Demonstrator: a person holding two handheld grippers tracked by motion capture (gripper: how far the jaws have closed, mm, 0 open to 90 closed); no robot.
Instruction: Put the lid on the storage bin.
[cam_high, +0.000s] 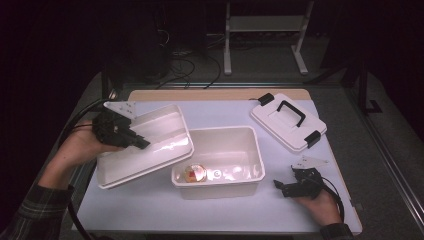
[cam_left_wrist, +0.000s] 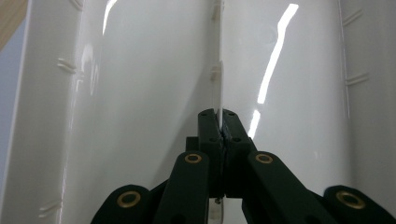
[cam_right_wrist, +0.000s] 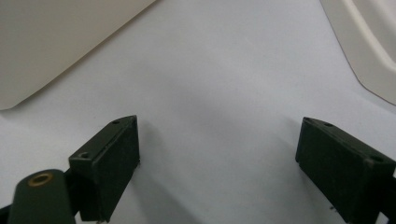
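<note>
My left gripper (cam_high: 141, 142) is shut on the wall of a white plastic bin (cam_high: 160, 135) and holds it tilted above the table's left side, its lower edge over a second white bin (cam_high: 220, 190). In the left gripper view the jaws meet at my left gripper (cam_left_wrist: 218, 116), pinching the thin edge of the tilted bin (cam_left_wrist: 140, 93). A small round red and yellow object (cam_high: 194, 173) lies inside the second bin, at its near left corner. My right gripper (cam_high: 278, 186) rests open on the table at the front right, nothing between its fingers (cam_right_wrist: 109, 158).
A white lid with a black handle and black clips (cam_high: 287, 120) lies at the back right of the white table top (cam_high: 210, 110). In the right gripper view a bin corner (cam_right_wrist: 56, 42) shows at the upper left and the lid's edge (cam_right_wrist: 369, 46) at the upper right.
</note>
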